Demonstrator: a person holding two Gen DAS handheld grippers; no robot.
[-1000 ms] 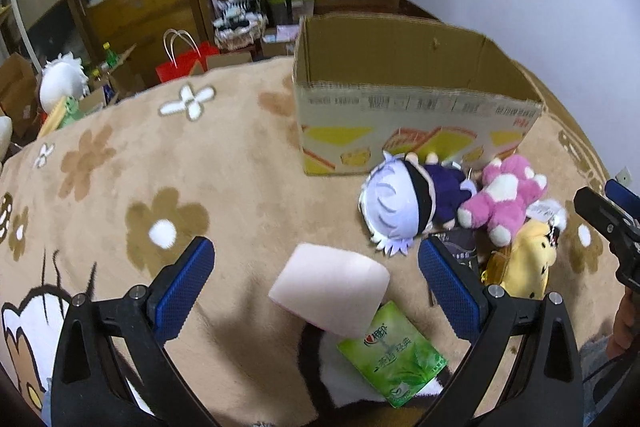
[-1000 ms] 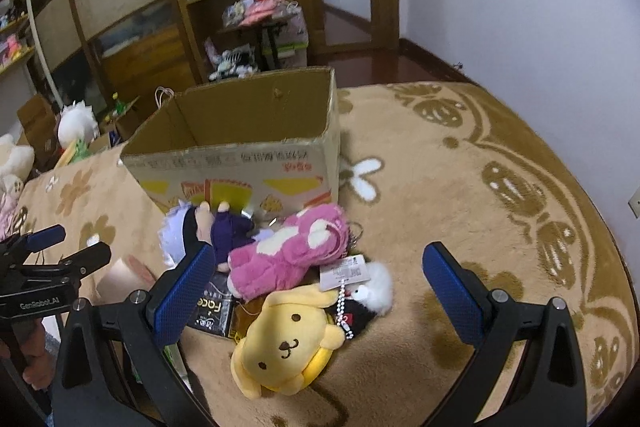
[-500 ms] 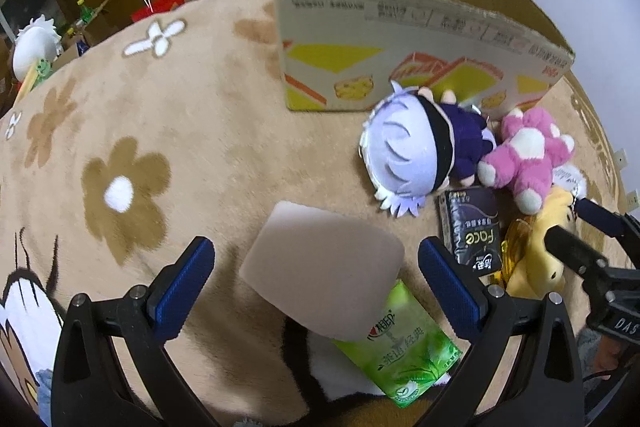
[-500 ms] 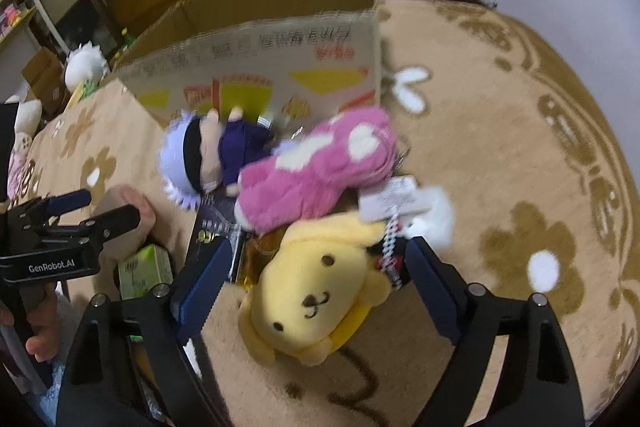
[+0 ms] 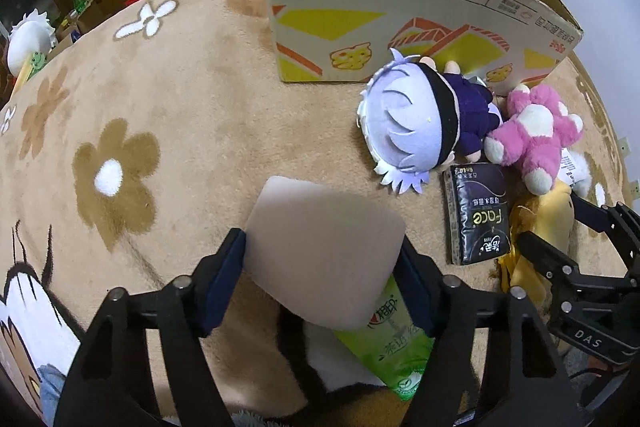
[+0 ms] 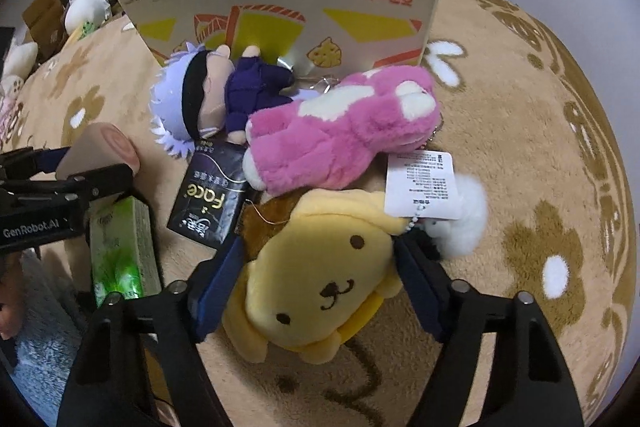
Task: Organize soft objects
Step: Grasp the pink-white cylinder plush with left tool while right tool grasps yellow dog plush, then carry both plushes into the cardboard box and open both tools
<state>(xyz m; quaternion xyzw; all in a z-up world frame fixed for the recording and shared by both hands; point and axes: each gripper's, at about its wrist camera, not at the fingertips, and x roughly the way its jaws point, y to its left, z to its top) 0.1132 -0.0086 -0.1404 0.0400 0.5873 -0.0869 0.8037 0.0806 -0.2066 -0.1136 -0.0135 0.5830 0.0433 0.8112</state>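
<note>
Left of the cardboard box (image 5: 400, 7), the plush flowered rug (image 5: 160, 99) lay bare and roomy. In front of the box, the left claw (image 5: 320, 259) was closing, its pads touching a smooth pinkish sponge block (image 5: 324, 255). The right claw (image 6: 316, 267) was closing around a soft yellow dog toy (image 6: 320, 275), just below a fuzzy pink bear (image 6: 344, 131).

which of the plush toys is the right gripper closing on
The yellow dog plush, nearest the camera: the right gripper has its closing jaws on either side of it. The pink plush and white-haired doll lie untouched.
</note>
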